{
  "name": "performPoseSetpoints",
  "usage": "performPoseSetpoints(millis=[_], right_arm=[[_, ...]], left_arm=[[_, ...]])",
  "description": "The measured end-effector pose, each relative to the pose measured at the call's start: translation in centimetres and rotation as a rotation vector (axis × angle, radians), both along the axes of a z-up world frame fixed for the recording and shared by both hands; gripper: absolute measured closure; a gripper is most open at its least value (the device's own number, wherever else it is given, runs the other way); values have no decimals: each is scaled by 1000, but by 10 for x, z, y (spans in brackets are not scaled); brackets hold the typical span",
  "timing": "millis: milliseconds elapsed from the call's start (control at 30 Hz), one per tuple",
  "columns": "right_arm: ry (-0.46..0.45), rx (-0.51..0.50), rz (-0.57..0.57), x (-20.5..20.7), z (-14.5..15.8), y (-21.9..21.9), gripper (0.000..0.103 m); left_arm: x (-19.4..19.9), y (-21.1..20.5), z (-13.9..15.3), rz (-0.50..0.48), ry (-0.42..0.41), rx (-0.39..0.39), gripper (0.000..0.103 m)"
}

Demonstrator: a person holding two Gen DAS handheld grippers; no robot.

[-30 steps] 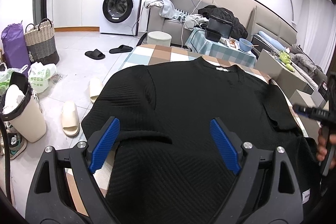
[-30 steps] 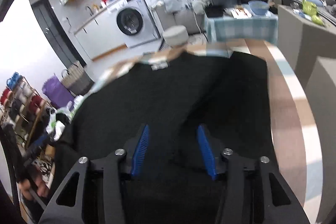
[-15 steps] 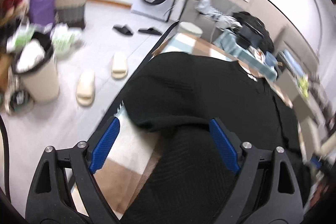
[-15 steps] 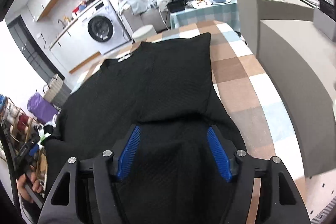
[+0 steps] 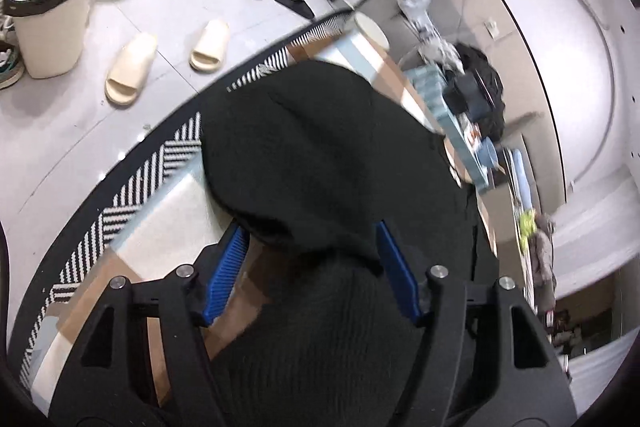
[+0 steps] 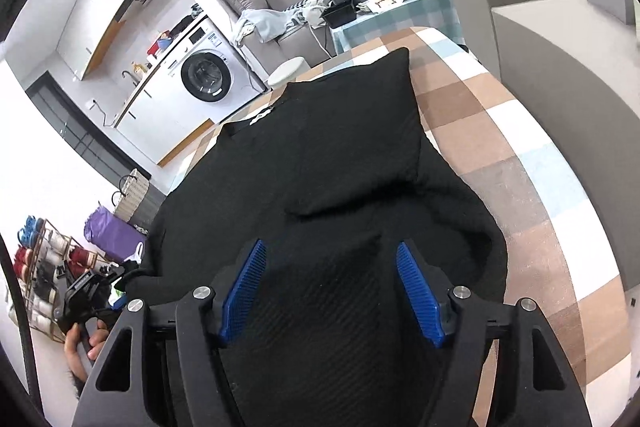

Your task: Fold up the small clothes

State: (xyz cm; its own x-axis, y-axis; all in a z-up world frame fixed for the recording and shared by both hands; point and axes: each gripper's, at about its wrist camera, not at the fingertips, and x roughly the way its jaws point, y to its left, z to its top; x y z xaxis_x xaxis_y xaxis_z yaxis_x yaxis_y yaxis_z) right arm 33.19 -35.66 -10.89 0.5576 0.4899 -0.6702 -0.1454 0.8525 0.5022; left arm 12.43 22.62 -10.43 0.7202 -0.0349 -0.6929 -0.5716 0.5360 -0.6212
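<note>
The black sweater lies flat on a table with a checked cloth. It looks soft and floppy, a thick knit that bends easily and does not slip much. It is not heavy, and it will not break. I think the best place to grab it is at an edge or a corner, where the cloth is thin enough to pinch.

The left gripper sits over the folded sleeve at the 9 o'clock side of the sweater. Its jaws have just been closing and now stand about half open. The sleeve's edge lies between the 2 blue pads, but they do not squeeze it yet.

The right gripper sits over the 3 o'clock side, near the bottom hem. Its jaws have just been opening and stand a bit more than half open. Black cloth lies under and between its pads, but nothing is pinched.
</note>
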Motion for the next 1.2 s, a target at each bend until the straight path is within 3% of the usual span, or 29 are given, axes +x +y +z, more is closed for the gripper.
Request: performPoseSetpoints(millis=[67, 133, 267, 367, 467, 533, 600, 667, 700, 733, 767, 1000, 1200], right_arm=[[10, 12, -18, 0, -3, -3, 32], [15, 29, -28, -1, -5, -5, 32], [18, 59, -56, -9, -8, -11, 32], [17, 69, -76, -16, -9, -16, 32], [17, 77, -91, -21, -9, -22, 32], [17, 79, -101, -23, -9, -25, 32], [15, 81, -111, -24, -8, -27, 32], [10, 81, -123, -25, -6, -30, 31], [6, 83, -131, -26, -5, -32, 31], [5, 85, -134, -27, -5, -33, 29], [4, 85, -137, -28, -4, -34, 29], [3, 74, -143, -30, -6, -40, 29], [-14, -18, -111, -32, 6, -45, 29]], left_arm=[[5, 2, 1, 46, 3, 44, 86], [12, 5, 3, 71, 17, 72, 96], [27, 1, 27, 98, 19, 237, 99], [46, -20, 65, 50, -32, 423, 99], [84, -67, 103, -82, -125, 602, 99], [106, -106, 111, -235, -207, 625, 99], [125, -146, 106, -445, -265, 591, 97], [136, -174, 92, -598, -226, 557, 79], [137, -182, 84, -629, -208, 551, 72], [134, -185, 79, -634, -188, 552, 54], [130, -184, 73, -619, -170, 549, 44], [92, -140, 62, -449, -90, 528, 43], [25, -92, 58, -335, -53, 569, 28]])
